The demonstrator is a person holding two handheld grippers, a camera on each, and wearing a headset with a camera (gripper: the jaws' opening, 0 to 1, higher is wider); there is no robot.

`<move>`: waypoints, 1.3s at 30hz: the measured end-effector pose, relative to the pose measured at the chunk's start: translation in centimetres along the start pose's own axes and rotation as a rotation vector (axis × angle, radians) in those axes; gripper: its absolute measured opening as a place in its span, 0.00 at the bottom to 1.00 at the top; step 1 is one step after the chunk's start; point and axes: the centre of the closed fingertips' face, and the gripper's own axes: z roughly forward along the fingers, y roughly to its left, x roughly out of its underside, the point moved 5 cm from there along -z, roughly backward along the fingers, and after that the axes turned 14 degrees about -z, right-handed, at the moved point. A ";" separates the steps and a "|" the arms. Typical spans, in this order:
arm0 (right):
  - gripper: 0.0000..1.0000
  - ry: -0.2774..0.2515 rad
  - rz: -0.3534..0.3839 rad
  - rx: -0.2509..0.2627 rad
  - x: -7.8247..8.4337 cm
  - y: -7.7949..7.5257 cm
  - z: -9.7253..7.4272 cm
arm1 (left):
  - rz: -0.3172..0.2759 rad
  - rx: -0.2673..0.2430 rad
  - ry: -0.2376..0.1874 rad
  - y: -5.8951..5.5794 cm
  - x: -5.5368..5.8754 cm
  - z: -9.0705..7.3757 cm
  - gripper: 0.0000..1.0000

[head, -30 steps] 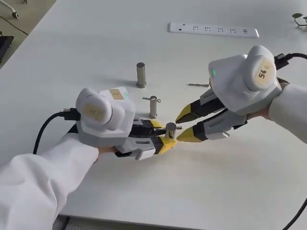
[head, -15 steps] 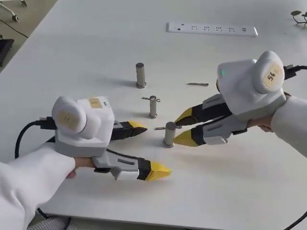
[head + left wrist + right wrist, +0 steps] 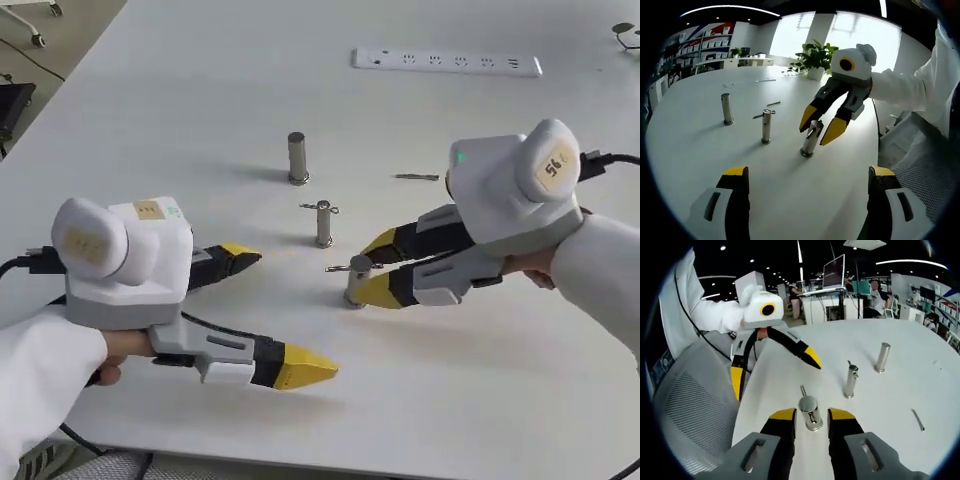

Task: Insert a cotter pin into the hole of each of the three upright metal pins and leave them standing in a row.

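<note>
Head view, near to far. Left tool (image 3: 292, 313) sits closest to the person, low over the white tabletop (image 3: 500, 390). Its jaws are spread wide with nothing between them. Both yellow tips point toward the pins and stand well apart from them. Left gripper view agrees: its own two tips sit far apart at the bottom, with bare tabletop between.

Right tool (image 3: 368, 268) comes in from the right. Its jaws are drawn to a narrow gap, one yellow tip on each side of the top of the nearest pin (image 3: 354, 292). Right gripper view: the pin's top lies between the two tips, very close to both; whether they press on it I cannot tell. The nearest pin stands upright on the tabletop. A cotter pin (image 3: 337, 268) sticks out sideways near its top, on the side away from the right tool.

Middle pin (image 3: 324, 228) stands upright just beyond, with a second cotter pin (image 3: 318, 207) across its top. Far pin (image 3: 297, 158) stands upright beyond that. The three pins form a rough line running away from the person.

Loose cotter pin (image 3: 415, 177) lies flat on the tabletop to the right of the far pin, apart from it. Power strip (image 3: 445, 62) lies flat farthest back.
</note>
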 end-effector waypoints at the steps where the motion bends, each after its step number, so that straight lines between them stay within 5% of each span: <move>1: 0.19 -0.001 0.000 0.000 0.1 -0.1 0.0 | 0.005 -0.003 0.001 0.0 0.0 -0.1 0.99; 12: 0.10 -0.007 -0.002 -0.014 0.0 -0.1 0.3 | 0.014 -0.034 -0.049 -0.2 -1.4 -1.1 0.99; 17: 0.08 0.011 -0.066 -0.002 -0.2 -0.2 0.1 | 0.028 -0.052 -0.041 0.0 -1.5 -1.5 0.99; 32: 0.08 0.046 -0.074 0.116 1.2 -4.9 -2.7 | -0.020 -0.066 -0.063 0.5 -1.5 -2.1 0.99; 39: 0.08 0.033 -0.058 0.101 1.8 -5.2 -2.5 | -0.025 -0.071 -0.042 0.5 -0.9 -2.0 0.99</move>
